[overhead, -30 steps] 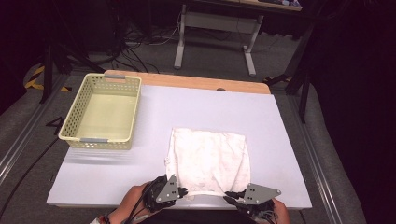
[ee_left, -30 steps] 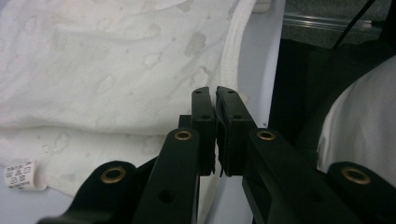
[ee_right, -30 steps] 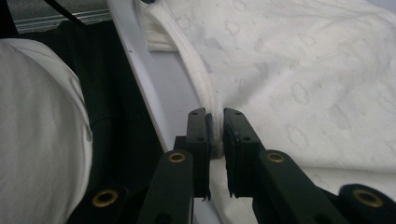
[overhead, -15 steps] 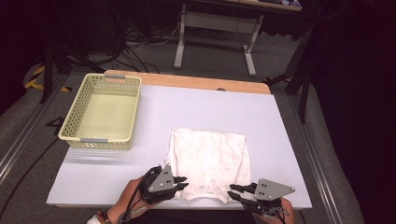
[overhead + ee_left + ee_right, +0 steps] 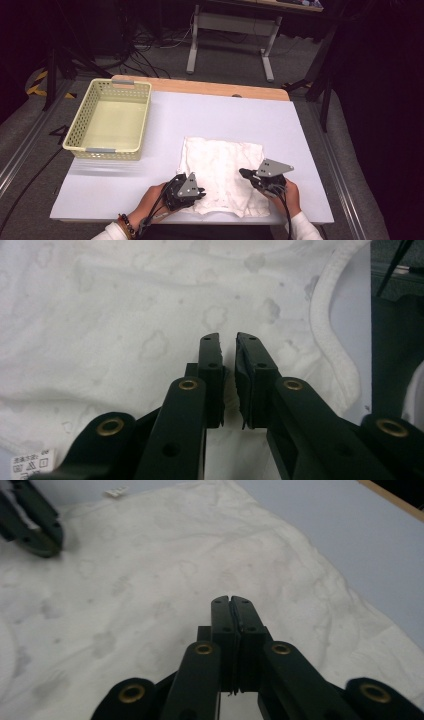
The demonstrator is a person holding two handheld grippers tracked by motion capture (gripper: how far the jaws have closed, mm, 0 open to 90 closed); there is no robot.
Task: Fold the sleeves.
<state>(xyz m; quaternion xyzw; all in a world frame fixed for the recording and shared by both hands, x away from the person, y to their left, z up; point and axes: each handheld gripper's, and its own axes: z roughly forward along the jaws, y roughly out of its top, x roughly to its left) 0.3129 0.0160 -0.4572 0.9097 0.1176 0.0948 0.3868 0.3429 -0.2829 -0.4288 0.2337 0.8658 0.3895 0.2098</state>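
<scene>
Lying flat, cloth (image 5: 220,170) long axis runs near-far; both hand-held grippers w/ jaws closed, empty

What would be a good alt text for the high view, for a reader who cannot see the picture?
A person's two hands hold black grippers over a white cloth lying on a pale table; the left gripper is at its near left edge and the right gripper is over its right side. An empty yellow basket stands at the far left.
</scene>
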